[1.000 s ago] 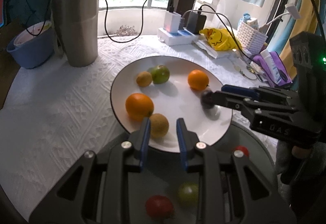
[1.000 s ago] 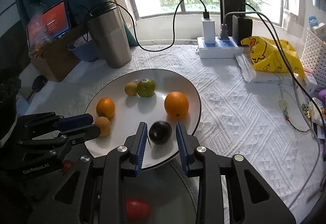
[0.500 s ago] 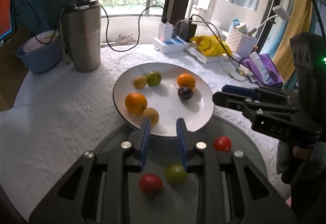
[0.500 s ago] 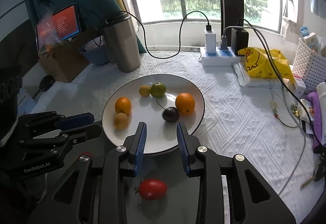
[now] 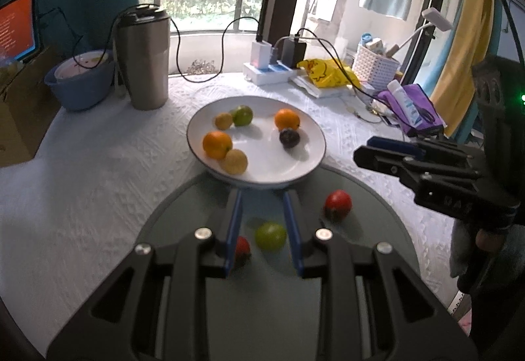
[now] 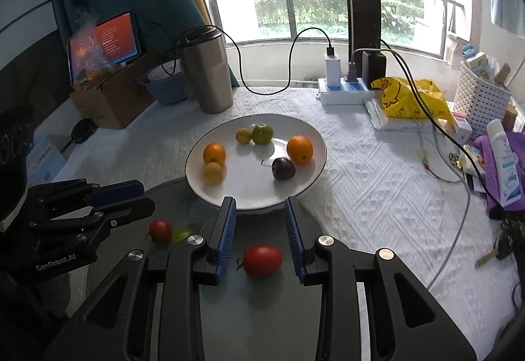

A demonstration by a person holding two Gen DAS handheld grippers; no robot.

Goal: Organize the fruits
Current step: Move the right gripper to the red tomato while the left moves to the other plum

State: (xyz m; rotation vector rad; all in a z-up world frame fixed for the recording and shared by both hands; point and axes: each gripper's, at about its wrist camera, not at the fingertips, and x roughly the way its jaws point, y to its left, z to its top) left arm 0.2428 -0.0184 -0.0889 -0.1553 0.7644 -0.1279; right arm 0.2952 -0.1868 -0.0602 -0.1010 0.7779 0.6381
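A white plate [image 5: 305, 170] [image 6: 311, 184] holds two oranges [image 6: 299, 149], two small yellow fruits, a green fruit [image 6: 262, 133] and a dark plum [image 6: 283, 168] [image 5: 289, 138]. On the grey round tray [image 6: 262, 311] [image 5: 197, 197] in front of it lie two red tomatoes [image 6: 262, 261] [image 5: 338, 202] and a green fruit [image 5: 270, 235]. My left gripper [image 5: 262, 193] is open and empty above the tray, the green fruit between its fingers in the view. My right gripper [image 6: 261, 202] is open and empty, pulled back over the tray above a tomato.
A steel tumbler [image 5: 144, 56] and a blue bowl [image 5: 80, 82] stand at the back left. A power strip with cables [image 6: 347, 89], a yellow bag [image 6: 410, 98], a white basket [image 6: 482, 98] and clutter sit at the back right on the white tablecloth.
My right gripper let go of the dark plum on the plate and drew back toward the tray. My left gripper also drew back and rose; the tray's fruits came into view.
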